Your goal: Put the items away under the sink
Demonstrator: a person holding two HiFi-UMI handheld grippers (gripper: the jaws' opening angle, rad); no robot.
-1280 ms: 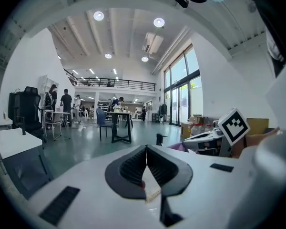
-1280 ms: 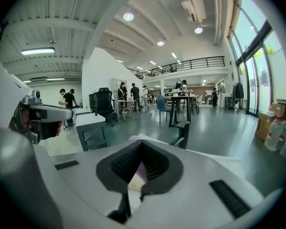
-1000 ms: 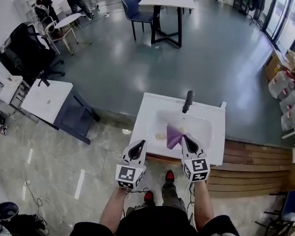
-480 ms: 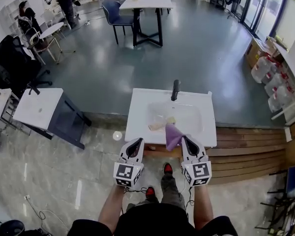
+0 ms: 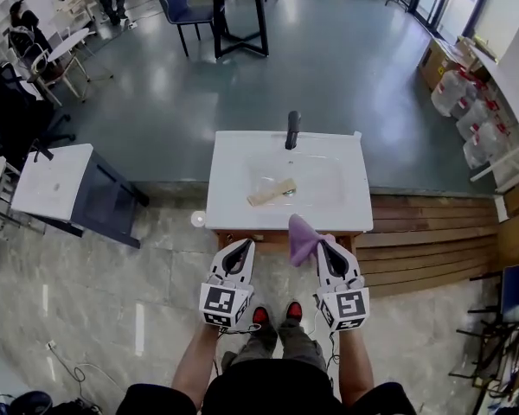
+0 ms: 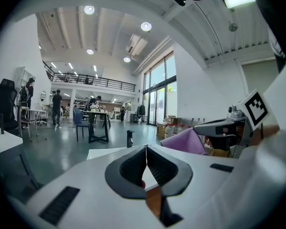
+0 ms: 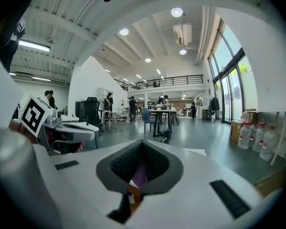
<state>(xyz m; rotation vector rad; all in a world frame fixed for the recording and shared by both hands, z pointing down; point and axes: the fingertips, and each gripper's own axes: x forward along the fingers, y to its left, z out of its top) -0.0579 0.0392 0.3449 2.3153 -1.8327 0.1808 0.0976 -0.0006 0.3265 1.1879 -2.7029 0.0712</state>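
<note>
Head view first: a crumpled purple cloth (image 5: 302, 237) is being pinched by the right claw (image 5: 323, 245), its bulk standing up from the tips and pointing toward the white sink worktop (image 5: 233, 193). The cloth is being held just off the worktop's near edge, above the thin strip of brown wooden cabinet front (image 5: 259, 235) that shows beneath it. The space under the sink is therefore judged to lie ahead of and below the right claw, which is the nearer one. A tan oblong item (image 5: 271, 192) is being left in the basin, slanted, in front of the black faucet (image 5: 291, 130). The left claw (image 5: 245, 251) is being carried level with the right, well apart from the cloth.

Left gripper view: the jaws are being kept pressed together with nothing between them. The cloth is being shown off to the right, beside the other claw, with the worktop ahead.

Right gripper view: the jaws are being clamped on purple fabric, visible in the gap between the pads. The faucet is being framed straight ahead, so the claw is being aimed at the sink's middle; the cabinet below is not being shown here.
</note>
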